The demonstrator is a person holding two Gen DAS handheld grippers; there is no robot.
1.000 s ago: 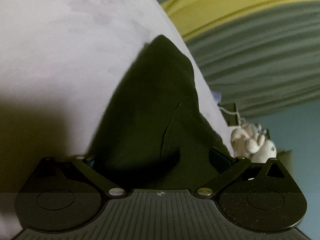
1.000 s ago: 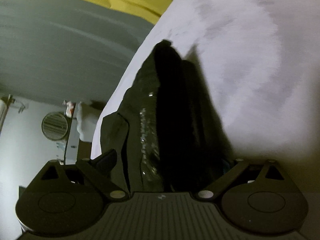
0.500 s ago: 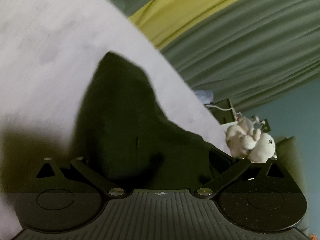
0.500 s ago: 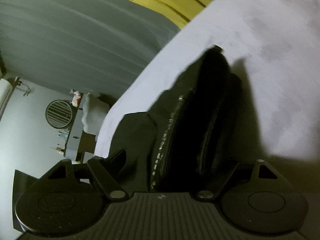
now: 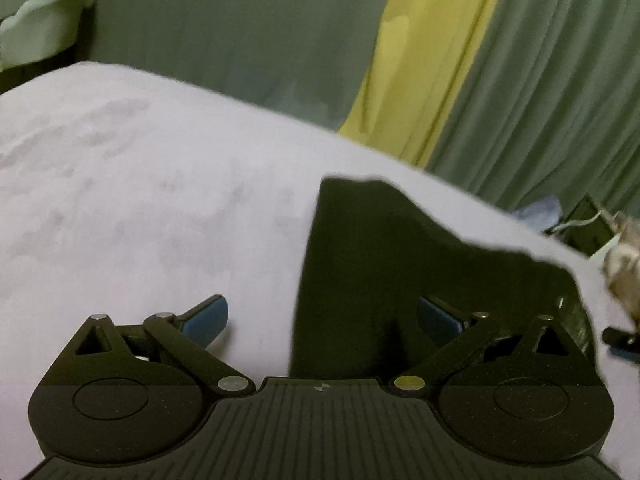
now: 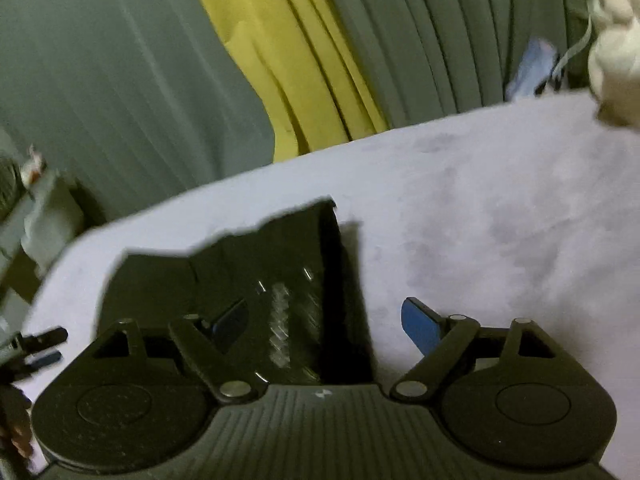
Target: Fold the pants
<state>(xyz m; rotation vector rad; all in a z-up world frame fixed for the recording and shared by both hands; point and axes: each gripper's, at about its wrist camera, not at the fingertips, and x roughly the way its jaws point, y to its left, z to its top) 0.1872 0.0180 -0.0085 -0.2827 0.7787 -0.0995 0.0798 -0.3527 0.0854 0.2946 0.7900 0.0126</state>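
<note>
The black pants [image 5: 404,280] lie folded into a compact dark bundle on the pale lilac bed [image 5: 140,200], near its close edge.

In the left wrist view the left tool [image 5: 322,314] hangs above the bed with its blue pads wide apart. The left pad [image 5: 206,316] is over bare sheet, the right pad [image 5: 438,316] is over the dark cloth, and neither presses on the fabric.

In the right wrist view the right tool [image 6: 326,322] is spread too. Its jaws have just been opening a little further, and the pants [image 6: 256,280] lie beneath and between them, unclamped. Its right pad [image 6: 422,322] is over bare sheet just beside the bundle's right edge, and its left pad [image 6: 230,322] is over the cloth.

Beyond the far edge of the bed hang grey-green curtains [image 5: 540,80] with a yellow strip [image 5: 420,60] between them. A white plush toy [image 6: 616,60] sits at the far right.
</note>
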